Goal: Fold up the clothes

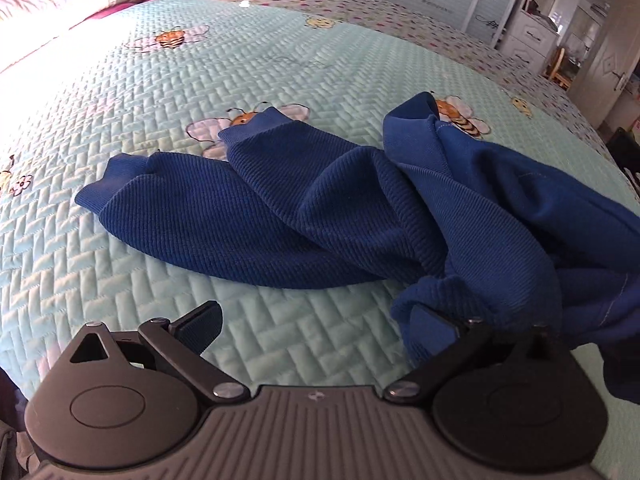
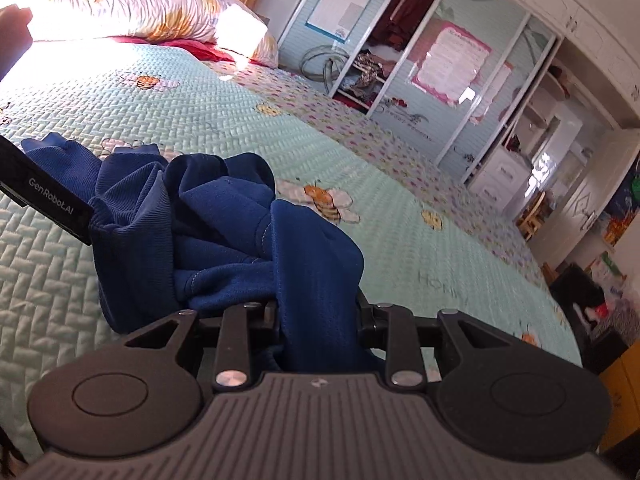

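- Filling both views, the mint quilted bedspread (image 1: pixel 280 80) with its bee print carries everything; a floral pillow (image 2: pixel 132 4) lies at the headboard end.
- My right view alone shows the wardrobe (image 2: pixel 420 52) with its sliding doors and posters.
- The blue sweatshirt (image 1: pixel 288 200) lies crumpled on the bed, both cuffed sleeves flat toward the left.
- My right gripper (image 2: pixel 318 320) pinches a bunched fold of it.
- My left gripper (image 1: pixel 316 320) is spread; fabric drapes its right finger, possibly just snagged.

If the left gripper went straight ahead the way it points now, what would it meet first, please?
Most likely the bare bedspread just ahead of the open left gripper, then the blue garment beyond; depth is uncertain.
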A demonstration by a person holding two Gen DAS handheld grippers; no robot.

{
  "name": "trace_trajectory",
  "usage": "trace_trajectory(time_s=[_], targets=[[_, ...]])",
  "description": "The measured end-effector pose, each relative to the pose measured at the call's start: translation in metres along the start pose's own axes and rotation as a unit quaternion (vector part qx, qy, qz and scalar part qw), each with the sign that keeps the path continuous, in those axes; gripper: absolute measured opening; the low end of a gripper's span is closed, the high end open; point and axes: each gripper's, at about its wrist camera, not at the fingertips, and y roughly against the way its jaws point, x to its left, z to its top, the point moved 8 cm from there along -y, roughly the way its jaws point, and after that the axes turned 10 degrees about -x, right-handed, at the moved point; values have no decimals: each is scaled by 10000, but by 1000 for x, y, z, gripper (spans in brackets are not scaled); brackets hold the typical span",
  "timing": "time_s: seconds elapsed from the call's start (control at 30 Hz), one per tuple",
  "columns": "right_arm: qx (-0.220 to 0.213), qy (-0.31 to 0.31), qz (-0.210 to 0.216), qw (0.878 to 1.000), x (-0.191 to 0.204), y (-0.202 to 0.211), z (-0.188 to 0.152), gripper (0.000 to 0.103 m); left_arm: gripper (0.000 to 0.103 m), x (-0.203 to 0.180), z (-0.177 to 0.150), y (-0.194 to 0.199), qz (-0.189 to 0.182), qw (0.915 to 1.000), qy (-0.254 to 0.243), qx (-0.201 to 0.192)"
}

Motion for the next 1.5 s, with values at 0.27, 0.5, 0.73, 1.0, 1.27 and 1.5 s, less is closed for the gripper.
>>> trace_trajectory(time_s=[0.27, 0.5, 0.73, 1.0, 1.27, 1.5], targets=[[731, -1214, 742, 9871, -6, 14, -60, 37, 103, -36, -32, 12, -197, 9992, -84, 323], [535, -1813, 1034, 9765, -25, 32, -63, 49, 103, -55, -44, 40, -94, 9988, -330, 340], [320, -2344, 1274, 9632, -48, 55, -63, 61, 103, -78, -41, 68, 80, 9950, -987, 162], [781, -2435, 1343, 9574, -47, 54, -51, 74, 103, -95, -36, 76, 394, 9876, -1496, 261], [1821, -2322, 943, 9508, -36, 43, -43, 80, 103, -100, -25, 82, 1305, 9677, -2146, 211], [2652, -1874, 894, 9416, -14, 28, -28, 80, 103, -96, -14, 75, 1653, 9602, -2213, 416]])
